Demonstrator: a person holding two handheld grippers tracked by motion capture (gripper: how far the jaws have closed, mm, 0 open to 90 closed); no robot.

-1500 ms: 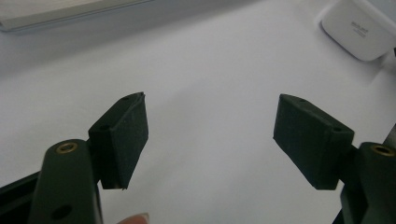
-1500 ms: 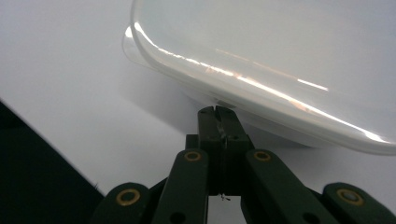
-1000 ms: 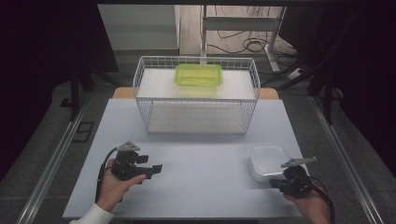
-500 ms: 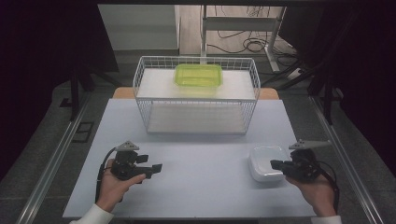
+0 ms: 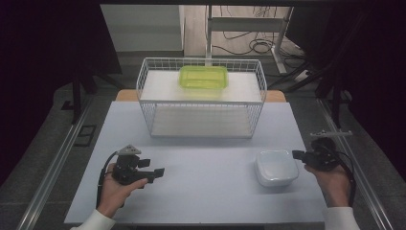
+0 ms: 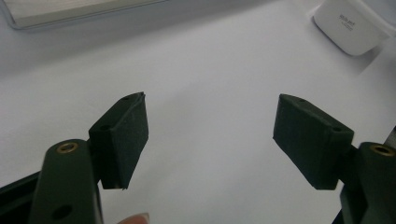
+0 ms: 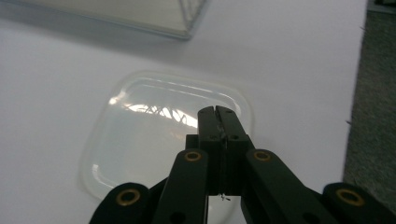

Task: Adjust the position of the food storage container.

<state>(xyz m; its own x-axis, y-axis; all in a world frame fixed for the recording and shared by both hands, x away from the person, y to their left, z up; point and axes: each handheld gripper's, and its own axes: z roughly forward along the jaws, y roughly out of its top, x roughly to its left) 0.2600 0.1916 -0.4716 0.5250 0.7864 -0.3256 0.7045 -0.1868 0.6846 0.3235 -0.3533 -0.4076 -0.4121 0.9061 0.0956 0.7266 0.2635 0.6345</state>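
Pale tabletop (image 5: pixel 206 158) fronting a wire basket (image 5: pixel 201 98). Near the basket's right corner lies a clear lidded container (image 5: pixel 275 167) — seemingly light, smooth, best pinched at its rim. Right gripper (image 7: pixel 217 114) pressed together above it; left gripper (image 6: pixel 210 135) spread.

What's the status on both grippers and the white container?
Left gripper open, empty, over bare table. Right gripper shut, holding nothing, poised above white container. Green container on top of wire basket. Nothing in the way.
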